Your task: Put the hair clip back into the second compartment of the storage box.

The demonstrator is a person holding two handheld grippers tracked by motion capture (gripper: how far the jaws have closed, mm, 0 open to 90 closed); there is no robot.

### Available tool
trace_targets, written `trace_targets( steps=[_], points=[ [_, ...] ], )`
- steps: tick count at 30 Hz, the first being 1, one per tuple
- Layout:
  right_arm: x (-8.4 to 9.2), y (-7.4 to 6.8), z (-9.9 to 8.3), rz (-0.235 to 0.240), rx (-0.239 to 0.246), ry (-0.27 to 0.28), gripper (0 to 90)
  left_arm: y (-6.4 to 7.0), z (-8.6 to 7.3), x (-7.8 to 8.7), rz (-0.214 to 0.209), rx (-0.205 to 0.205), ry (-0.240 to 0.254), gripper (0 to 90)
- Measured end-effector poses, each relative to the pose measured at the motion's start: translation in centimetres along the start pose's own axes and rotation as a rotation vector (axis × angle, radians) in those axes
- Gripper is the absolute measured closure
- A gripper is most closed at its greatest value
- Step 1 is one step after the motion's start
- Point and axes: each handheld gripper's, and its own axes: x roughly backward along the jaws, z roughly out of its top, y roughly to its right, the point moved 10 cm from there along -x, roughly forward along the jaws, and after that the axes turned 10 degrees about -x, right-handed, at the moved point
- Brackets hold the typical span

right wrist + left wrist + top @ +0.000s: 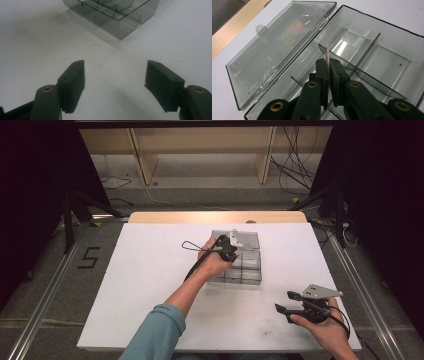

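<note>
High view: a white bench (150, 285) with a pale wooden far edge stands on grey floor marked "5", between dark stands and loose cables, with wooden shelving behind. A smoky clear box (248, 265), lid (277, 47) flung open and flat, sits right of the bench's centre. The left hand (212, 262) reaches forward over the box, forearm in a teal sleeve; its hand-held gripper (328, 72) is pinched on a thin divider (328, 53), upright above the compartments. The right hand-held gripper (115, 85) hovers low near the bench's near right corner, jaws wide and empty, pointing at the box.
</note>
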Motion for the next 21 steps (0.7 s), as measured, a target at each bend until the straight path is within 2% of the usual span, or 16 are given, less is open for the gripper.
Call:
trace_targets(
  steps=[8,14,21],
  points=[
    [-0.02,-0.03,-0.03,0.002,0.004,-0.002,32.7,0.28,-0.06,-0.31,-0.010,-0.004,-0.006,85.4],
    [-0.01,-0.03,-0.06,0.003,0.007,-0.003,32.6,0.00,-0.39,-0.35,-0.006,-0.009,-0.018,84.6],
    [-0.07,-0.02,-0.10,0.002,0.007,-0.006,32.5,-0.10,-0.48,0.02,0.008,0.006,0.000,78.9]
  ],
)
